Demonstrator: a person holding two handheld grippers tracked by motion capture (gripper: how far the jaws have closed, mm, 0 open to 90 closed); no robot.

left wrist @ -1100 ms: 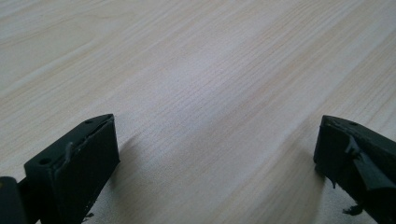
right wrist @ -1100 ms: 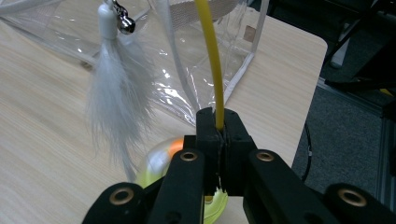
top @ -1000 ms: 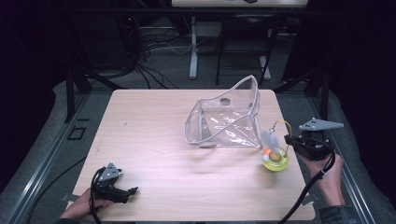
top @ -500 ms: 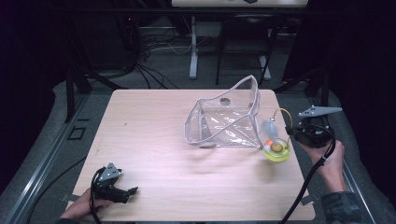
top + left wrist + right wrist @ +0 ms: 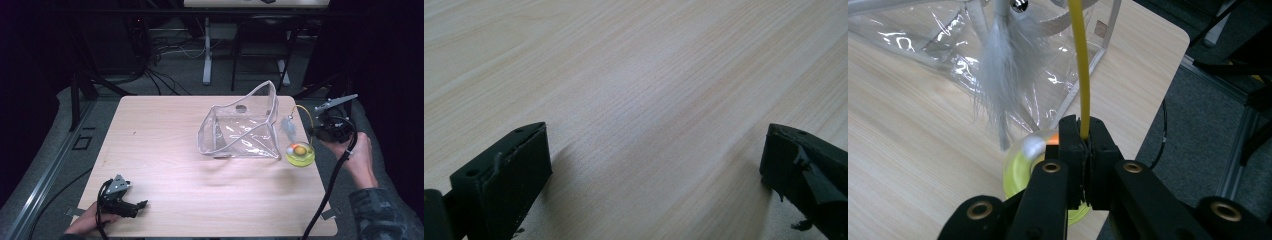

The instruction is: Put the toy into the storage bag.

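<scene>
Yellow wand (image 5: 1083, 70) runs up from between the jaws of the right gripper (image 5: 1082, 131), which are pinched tight on it. Just beyond the fingertips a tuft of white feathers (image 5: 998, 75) hangs from the wand's far end, and below them sits a yellow-green dome base (image 5: 300, 153) with an orange ball inside, resting on the wooden table (image 5: 165, 150) near its right edge. Past the feathers lies a clear plastic bag (image 5: 242, 127), open and slumped. The right hand (image 5: 357, 155) is held off the table's edge, the wrist seemingly bent upward. The left gripper (image 5: 141, 204) lies low at the near left corner, jaws spread wide over bare wood, the left hand (image 5: 87, 222) flat behind it.
</scene>
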